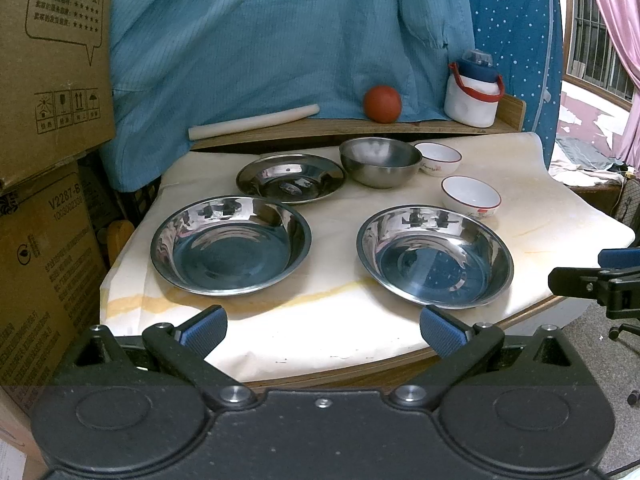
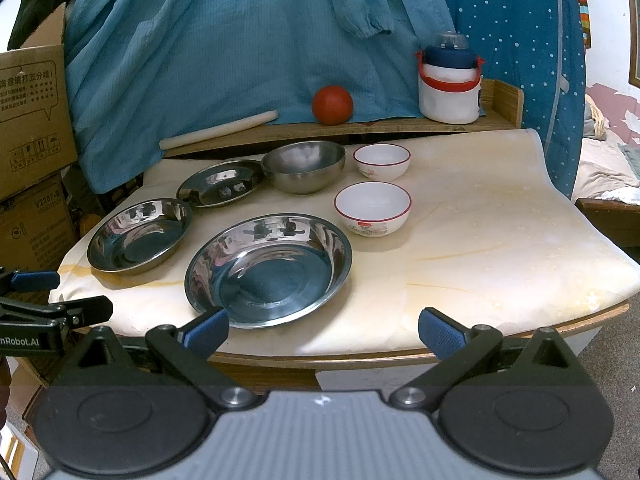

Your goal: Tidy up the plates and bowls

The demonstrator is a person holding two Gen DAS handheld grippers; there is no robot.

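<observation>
1. Left gripper (image 1: 322, 330) was spread wide and empty, hanging off the near edge of the table (image 1: 360, 340). Right gripper (image 2: 323, 332) was the same: fingers apart, nothing held, short of the edge.
2. Nothing was stacked. Three steel plates sat apart: left plate (image 1: 231, 244), right plate (image 1: 435, 255), and a flatter back plate (image 1: 291, 178) behind the left one.
3. Steel bowl (image 1: 380, 162) stood just beside the back plate. Far white bowl (image 1: 438, 159) was right next to the steel bowl; near white bowl (image 1: 471, 197) sat just behind the right plate.
4. My read: you were at the first pick. The right plate was the obvious start for your right gripper, since its near rim lay almost at the left fingertip in the right wrist view.
5. You needed to come in low and pinch that near rim, one finger over and one under. Shiny steel will likely slip, so you wanted a deep bite.
6. Lifting level mattered; a tilted plate could swing into the near white bowl.
7. Setting it into the left plate looked like a good nest, both being deep and about the same size.
8. White bowls looked ceramic, so a wall pinch and a gentle set-down suited them.
9. Table cover looked loose; dragging could bunch it.
</observation>
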